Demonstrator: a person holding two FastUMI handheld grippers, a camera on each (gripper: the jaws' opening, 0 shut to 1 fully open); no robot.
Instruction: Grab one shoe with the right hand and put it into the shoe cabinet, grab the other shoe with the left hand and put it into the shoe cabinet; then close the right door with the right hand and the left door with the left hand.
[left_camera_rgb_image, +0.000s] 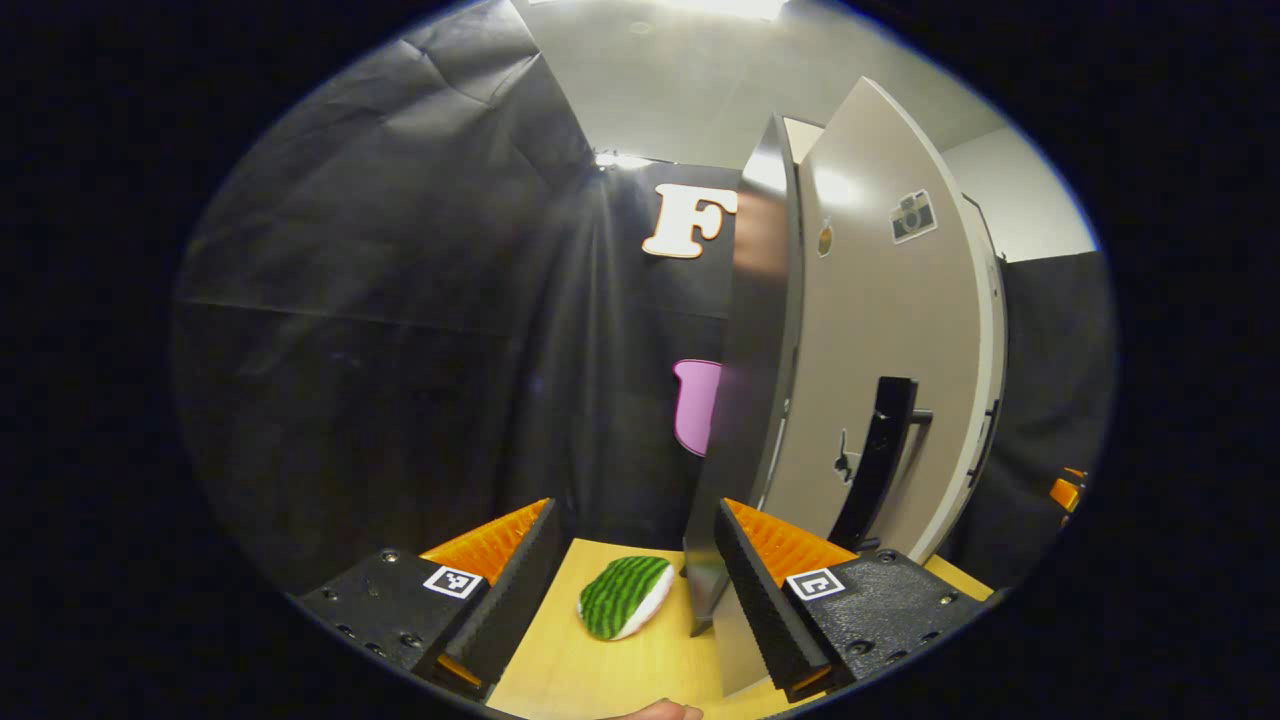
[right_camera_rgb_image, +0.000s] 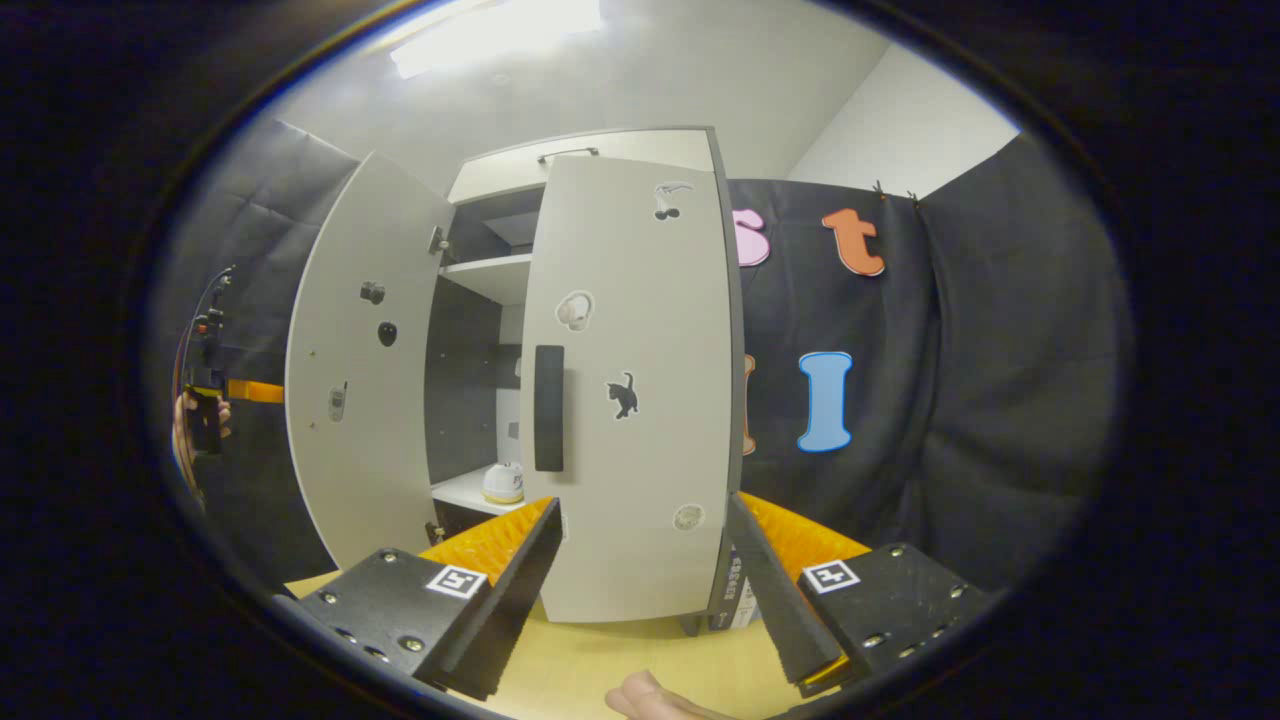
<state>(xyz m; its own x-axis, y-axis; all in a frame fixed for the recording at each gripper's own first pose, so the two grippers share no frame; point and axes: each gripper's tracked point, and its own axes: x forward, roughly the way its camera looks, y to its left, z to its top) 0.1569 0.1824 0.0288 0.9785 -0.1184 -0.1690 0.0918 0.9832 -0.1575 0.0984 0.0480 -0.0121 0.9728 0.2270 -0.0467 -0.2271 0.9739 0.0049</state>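
In the right gripper view the pale grey shoe cabinet (right_camera_rgb_image: 600, 160) stands on the wooden table. Its right door (right_camera_rgb_image: 640, 400), with a black handle (right_camera_rgb_image: 548, 407), is swung almost closed. Its left door (right_camera_rgb_image: 360, 370) stands wide open. A white shoe (right_camera_rgb_image: 503, 483) sits on a low shelf in the gap between the doors. My right gripper (right_camera_rgb_image: 645, 505) is open just before the right door. My left gripper (left_camera_rgb_image: 636, 510) is open beside the cabinet's dark side (left_camera_rgb_image: 745, 400). To its right is the left door (left_camera_rgb_image: 880, 300) with its black handle (left_camera_rgb_image: 880, 460). The left gripper (right_camera_rgb_image: 205, 415) also appears far left in a hand.
A green-striped, white-rimmed object (left_camera_rgb_image: 625, 597) lies on the table (left_camera_rgb_image: 600, 670) between my left fingers' line of sight and the cabinet's corner. Black cloth walls close in behind and on both sides. A fingertip (right_camera_rgb_image: 650, 695) shows at the bottom edge.
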